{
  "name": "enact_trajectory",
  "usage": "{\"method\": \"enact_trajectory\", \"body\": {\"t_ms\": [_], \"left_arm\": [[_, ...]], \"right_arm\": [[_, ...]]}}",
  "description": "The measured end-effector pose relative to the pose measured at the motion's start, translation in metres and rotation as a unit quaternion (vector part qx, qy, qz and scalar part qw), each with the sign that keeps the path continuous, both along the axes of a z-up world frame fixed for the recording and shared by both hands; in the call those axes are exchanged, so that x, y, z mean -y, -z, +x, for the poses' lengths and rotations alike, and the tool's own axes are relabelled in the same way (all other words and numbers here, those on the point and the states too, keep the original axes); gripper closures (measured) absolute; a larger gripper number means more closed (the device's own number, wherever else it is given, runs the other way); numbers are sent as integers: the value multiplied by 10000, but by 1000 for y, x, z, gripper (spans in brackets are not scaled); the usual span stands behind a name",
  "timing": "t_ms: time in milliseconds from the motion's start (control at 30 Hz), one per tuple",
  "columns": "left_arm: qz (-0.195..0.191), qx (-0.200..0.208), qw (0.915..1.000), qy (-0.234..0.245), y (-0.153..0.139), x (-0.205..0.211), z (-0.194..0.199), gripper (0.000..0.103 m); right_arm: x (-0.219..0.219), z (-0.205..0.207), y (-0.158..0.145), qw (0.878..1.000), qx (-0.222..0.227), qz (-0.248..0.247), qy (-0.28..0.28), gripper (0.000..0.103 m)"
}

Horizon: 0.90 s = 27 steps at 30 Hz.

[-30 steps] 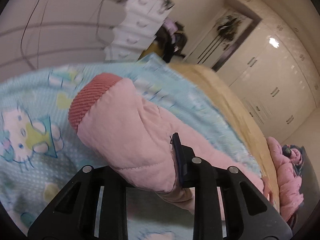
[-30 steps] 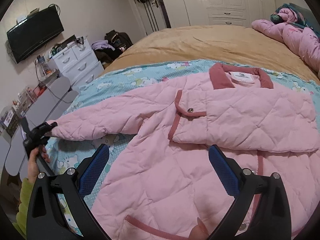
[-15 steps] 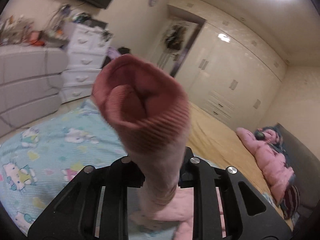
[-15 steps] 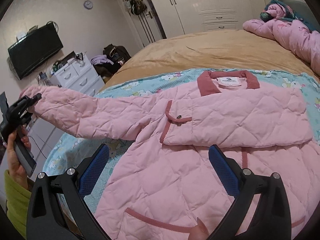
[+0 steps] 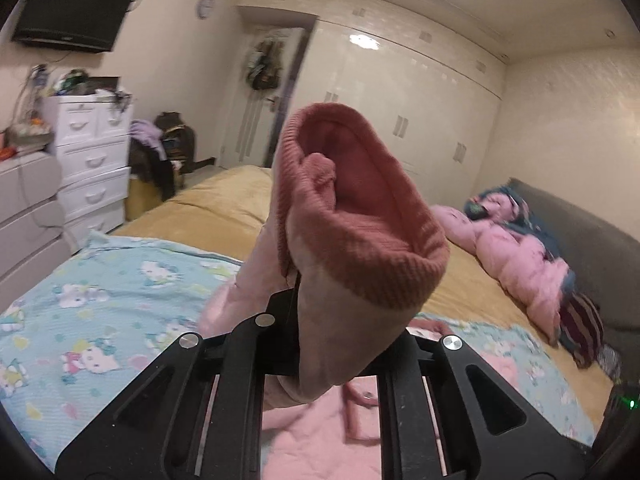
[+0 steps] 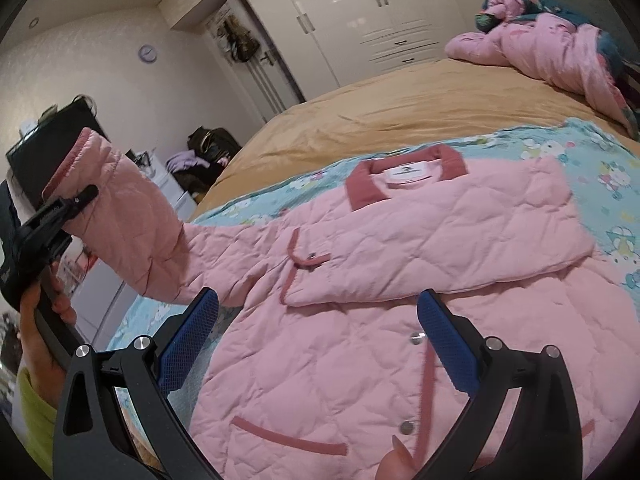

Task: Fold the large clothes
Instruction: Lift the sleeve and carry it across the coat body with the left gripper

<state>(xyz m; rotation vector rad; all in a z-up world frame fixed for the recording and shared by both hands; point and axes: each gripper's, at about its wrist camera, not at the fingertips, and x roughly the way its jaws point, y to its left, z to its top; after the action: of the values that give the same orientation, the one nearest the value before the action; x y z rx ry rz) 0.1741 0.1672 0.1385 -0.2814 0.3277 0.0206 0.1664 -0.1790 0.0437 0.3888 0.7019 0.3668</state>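
Since a second ago the left gripper point(image 6: 82, 196) has hauled the sleeve point(image 6: 132, 216) up off the bed, so it now hangs in the air out to the side instead of lying flat on the cartoon-cat blanket point(image 6: 616, 184). Its jaws are clamped tight on the sleeve just below the ribbed cuff point(image 5: 360, 216), which flops open right in front of the left wrist camera. The hand point(image 6: 44, 332) holding that gripper wears a yellow-green sleeve. The rest of the pink quilted jacket point(image 6: 400, 280) lies spread on the blanket, collar point(image 6: 364, 188) toward the far end of the bed, other sleeve already folded across the chest. The right gripper point(image 6: 316, 344) hovers over the jacket's lower front, blue pads point(image 6: 448, 340) wide apart with nothing between them.
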Motion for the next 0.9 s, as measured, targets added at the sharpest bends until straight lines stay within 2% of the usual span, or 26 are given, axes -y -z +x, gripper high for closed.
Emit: {"method": "enact_trajectory", "body": {"t_ms": [233, 367, 600, 767, 900], "left_arm": [[531, -107, 9965, 638, 19, 81, 21, 98], [983, -254, 9892, 1057, 42, 130, 34, 97], [1503, -744, 9722, 1635, 106, 207, 57, 97], [1829, -1175, 9571, 1914, 151, 242, 68, 97], [2119, -1468, 9436, 2077, 182, 258, 69, 95]], "right_arm": [[56, 5, 8, 9977, -179, 242, 611, 4], [87, 5, 15, 9944, -230, 235, 1007, 4], [138, 4, 32, 9868, -330, 248, 1564, 4], [165, 11, 52, 9826, -503, 389, 1746, 4], [169, 17, 64, 9810, -645, 426, 1779, 4]]}}
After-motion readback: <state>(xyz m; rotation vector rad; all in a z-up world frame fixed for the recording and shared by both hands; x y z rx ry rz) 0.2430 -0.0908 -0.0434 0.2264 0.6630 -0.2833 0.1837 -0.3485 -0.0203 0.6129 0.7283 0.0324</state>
